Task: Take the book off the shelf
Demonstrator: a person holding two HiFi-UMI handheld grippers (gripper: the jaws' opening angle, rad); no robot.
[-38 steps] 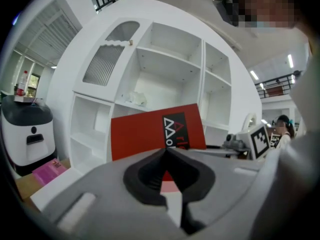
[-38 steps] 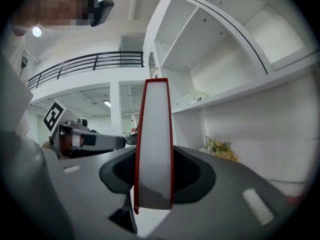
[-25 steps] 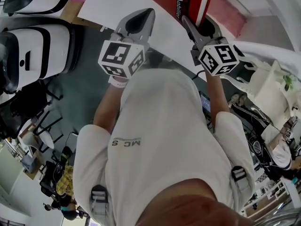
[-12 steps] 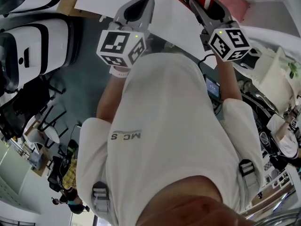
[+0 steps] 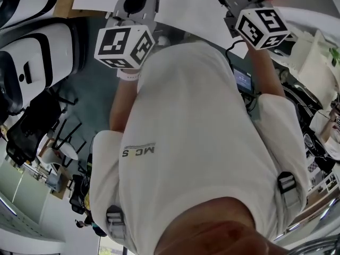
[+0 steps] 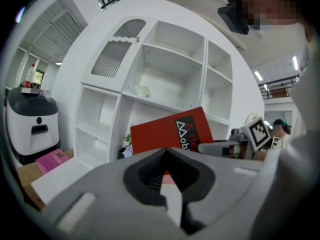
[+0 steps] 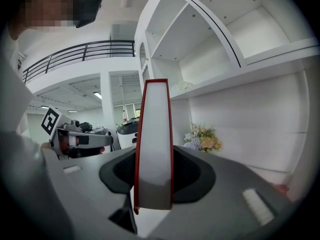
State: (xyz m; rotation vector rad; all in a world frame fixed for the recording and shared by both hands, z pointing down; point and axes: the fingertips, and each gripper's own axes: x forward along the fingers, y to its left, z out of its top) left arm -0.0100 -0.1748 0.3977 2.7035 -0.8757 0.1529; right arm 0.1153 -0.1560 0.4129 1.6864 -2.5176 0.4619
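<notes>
Right gripper view: the right tongs (image 7: 154,150) are clenched on the one red book (image 7: 155,111). It stands upright between them, white page edge toward the camera. Left gripper view: the same book (image 6: 170,133) appears cover-on and tilted, held in the air in front of the white shelf unit (image 6: 167,51) and clear of its compartments. The left tongs (image 6: 165,150) are closed tip to tip with nothing between them, and their grey body hides the book's lower edge. Head view: the two tongs, with the left marker cube (image 5: 123,47) and the right marker cube (image 5: 263,28), reach over a white surface (image 5: 191,7). The person's white shirt (image 5: 196,142) fills the middle, and the book is almost wholly cut off by the upper edge. Only this view shows two white-and-black machines (image 5: 42,57) at the left and one small screen (image 5: 243,79). Only the right gripper view shows one bunch of flowers (image 7: 202,136) beneath a shelf board.
</notes>
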